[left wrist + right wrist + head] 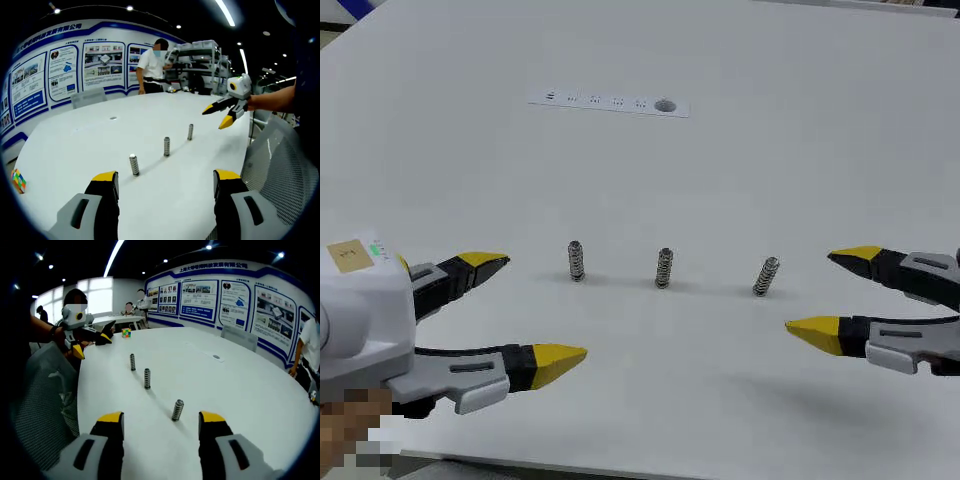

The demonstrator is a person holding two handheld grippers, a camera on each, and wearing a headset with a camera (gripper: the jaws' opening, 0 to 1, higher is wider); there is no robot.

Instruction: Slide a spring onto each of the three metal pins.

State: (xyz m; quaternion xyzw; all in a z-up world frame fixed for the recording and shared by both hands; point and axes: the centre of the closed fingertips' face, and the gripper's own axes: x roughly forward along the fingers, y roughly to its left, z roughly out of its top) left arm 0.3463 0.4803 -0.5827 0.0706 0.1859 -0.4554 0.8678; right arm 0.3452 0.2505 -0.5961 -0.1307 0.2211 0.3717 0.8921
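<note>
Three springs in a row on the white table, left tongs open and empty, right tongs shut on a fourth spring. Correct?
No. The right tongs are open and empty too, as the right gripper view shows. The rest holds: three springs in a row on the white table, left tongs open and empty.

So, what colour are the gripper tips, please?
Yellow on left gripper and right gripper; head view shows best.

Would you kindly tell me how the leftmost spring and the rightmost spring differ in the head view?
The leftmost spring stands upright; the rightmost spring leans, its top tipped to the right. The leftmost spring is nearest the open left gripper; the rightmost spring is nearest the open right gripper. Both are silver coils standing on the white table, touched by neither gripper.
</note>
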